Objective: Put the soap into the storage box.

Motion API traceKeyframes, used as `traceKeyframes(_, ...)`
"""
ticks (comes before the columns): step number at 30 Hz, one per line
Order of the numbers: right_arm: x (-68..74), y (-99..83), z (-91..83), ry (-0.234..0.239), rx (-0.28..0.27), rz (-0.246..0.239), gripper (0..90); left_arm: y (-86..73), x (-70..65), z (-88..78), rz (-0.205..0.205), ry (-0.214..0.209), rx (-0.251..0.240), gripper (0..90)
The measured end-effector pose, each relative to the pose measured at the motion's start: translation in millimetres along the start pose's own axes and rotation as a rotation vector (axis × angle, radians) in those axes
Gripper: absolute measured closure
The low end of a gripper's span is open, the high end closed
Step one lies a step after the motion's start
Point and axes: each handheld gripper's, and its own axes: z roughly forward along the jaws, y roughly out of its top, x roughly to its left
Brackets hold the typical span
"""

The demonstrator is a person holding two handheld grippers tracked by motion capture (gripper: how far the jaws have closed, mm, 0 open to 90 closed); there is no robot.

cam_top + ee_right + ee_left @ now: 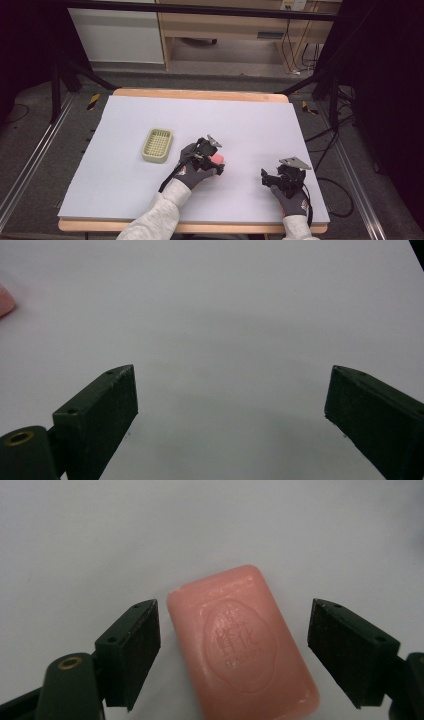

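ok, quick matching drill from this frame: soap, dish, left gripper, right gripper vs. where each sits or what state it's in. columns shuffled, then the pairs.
Things:
1. soap bar
2. soap dish
3. left gripper
4. right gripper

States:
A. pale green, nothing in it, left of the hands
B. open over bare white surface
C. pink, flat on the table
D. open, jaws either side of the soap, gaps showing

Pairs: 1-C, 2-A, 3-D, 4-B
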Motion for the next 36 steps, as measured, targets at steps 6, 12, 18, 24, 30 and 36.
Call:
traceKeyframes(6, -0.3, 0.0, 0.3, -0.001, -0.001, -0.002, 7.1, -2.3, -0.1, 5.2, -0.010, -0.001, 0.020, 22.2)
traceKeyframes(12, -0.2, -0.1, 0.3, -0.001, 0.000, -0.003, 7.1, -4.6, 1.3, 5.4, -0.020, -0.007, 0.024, 26.0)
traceKeyframes(18, 0.6, 0.1, 0.5, 0.000, 0.002, 0.000, 7.1, -6.6, 2.7, 4.4, -0.038, -0.025, 0.027, 30.1)
traceKeyframes(24, 0.5, 0.1, 0.6, 0.000, 0.003, 0.000, 7.1, -8.3, 4.5, 1.7, -0.034, -0.039, 0.034, 35.1)
traceKeyframes(30, 0.7, 0.1, 0.6, 0.000, 0.003, 0.000, 7.1, -8.6, 4.5, 0.8, -0.031, -0.036, 0.033, 36.6)
traceKeyframes(36, 0.3, 0.2, 0.9, 0.001, 0.002, -0.003, 7.1, -5.5, 5.6, 1.1, -0.034, -0.036, 0.027, 31.2)
